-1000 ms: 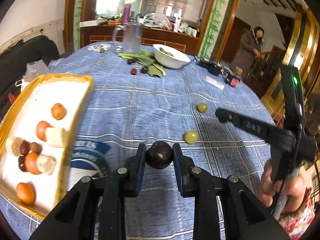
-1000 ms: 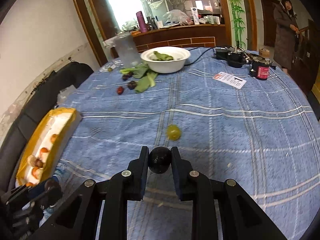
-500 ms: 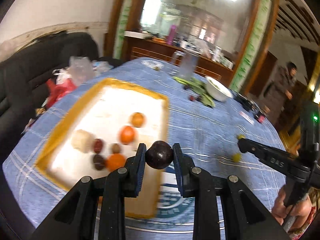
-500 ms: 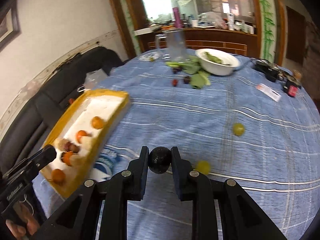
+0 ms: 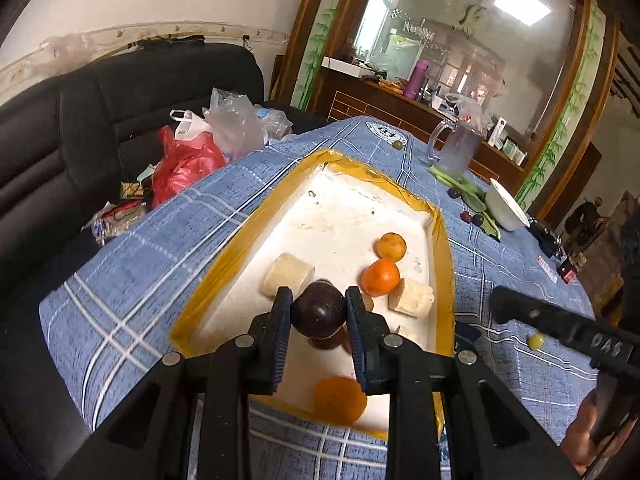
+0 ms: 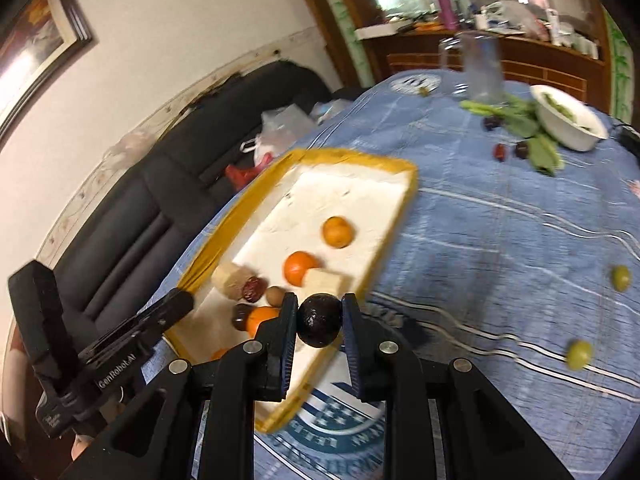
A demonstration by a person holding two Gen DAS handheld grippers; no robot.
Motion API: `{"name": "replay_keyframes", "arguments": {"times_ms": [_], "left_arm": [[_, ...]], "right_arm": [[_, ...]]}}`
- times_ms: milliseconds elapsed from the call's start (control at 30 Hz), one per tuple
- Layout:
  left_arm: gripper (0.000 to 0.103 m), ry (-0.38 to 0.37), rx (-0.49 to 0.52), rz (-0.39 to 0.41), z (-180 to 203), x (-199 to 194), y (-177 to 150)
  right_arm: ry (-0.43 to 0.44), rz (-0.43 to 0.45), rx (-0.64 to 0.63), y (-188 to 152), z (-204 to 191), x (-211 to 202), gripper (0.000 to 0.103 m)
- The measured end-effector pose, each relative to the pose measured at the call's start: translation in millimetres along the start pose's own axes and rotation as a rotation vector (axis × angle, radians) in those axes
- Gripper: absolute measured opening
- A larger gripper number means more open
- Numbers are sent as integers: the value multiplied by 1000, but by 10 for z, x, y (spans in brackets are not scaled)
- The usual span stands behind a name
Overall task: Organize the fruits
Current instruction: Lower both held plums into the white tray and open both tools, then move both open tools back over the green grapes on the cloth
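Observation:
My left gripper (image 5: 318,316) is shut on a dark purple round fruit (image 5: 318,313) and holds it above the near half of the yellow-rimmed white tray (image 5: 352,208). The tray holds oranges (image 5: 381,278), pale banana pieces (image 5: 286,278) and dark dates. My right gripper (image 6: 319,322) is shut on a dark, rough-skinned round fruit (image 6: 319,320) over the tray's near right rim (image 6: 384,256). Two green grapes (image 6: 579,354) lie loose on the blue cloth to the right. The left gripper also shows in the right wrist view (image 6: 176,304).
A white bowl (image 6: 568,124) with greens, loose leaves (image 6: 540,152), dark dates (image 6: 500,152) and a glass jug (image 6: 480,70) stand at the far end of the table. A black sofa (image 5: 100,120) with plastic bags (image 5: 192,160) lies left of the table edge.
Both grippers have swung left from the open cloth to the tray, each still holding its fruit. The left one now hangs over the tray's contents.

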State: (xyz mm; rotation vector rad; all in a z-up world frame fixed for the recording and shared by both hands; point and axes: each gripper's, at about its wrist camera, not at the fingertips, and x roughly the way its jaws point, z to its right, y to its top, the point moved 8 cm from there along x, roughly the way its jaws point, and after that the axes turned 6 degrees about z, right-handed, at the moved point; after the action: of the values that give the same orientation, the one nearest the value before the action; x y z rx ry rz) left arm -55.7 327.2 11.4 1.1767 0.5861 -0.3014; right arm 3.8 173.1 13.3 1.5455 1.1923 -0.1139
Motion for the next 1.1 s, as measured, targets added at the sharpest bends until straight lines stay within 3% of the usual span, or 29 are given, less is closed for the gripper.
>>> {"name": "replay_keyframes", "arguments": {"times_ms": [267,433,467,533,567,600,700,833,967,1100], "left_arm": [[26,9,40,-69,69,459,274],[27,28,47,-135,66,746,244],[28,27,43,-144,61,777,231],[42,29,43,-155,62,805,211],[59,30,40,-150,55,804,216],[63,31,36,-134,49,778,233],[65,29,34,-110,59,700,278],[66,16,35,-84,108,542,312],[75,-11,53,-10,282,236,386],[82,-53,81,60,601,-63,430]], "right_arm": [[0,-57,17,-65,-10,351,25],[0,-77,-14,-160,-75,441,26],[3,-78,-17,-173,-87,451,26],[4,-83,-22,-194,-105,459,26],[3,-85,-24,-200,-105,469,26],[1,-87,-26,-215,-108,469,28],[0,-77,-32,-250,-131,439,45],[-2,-56,-46,-300,-179,325,46],[-30,-5,-70,-346,-166,57,46],[-76,77,-62,-406,-1,-364,58]]}}
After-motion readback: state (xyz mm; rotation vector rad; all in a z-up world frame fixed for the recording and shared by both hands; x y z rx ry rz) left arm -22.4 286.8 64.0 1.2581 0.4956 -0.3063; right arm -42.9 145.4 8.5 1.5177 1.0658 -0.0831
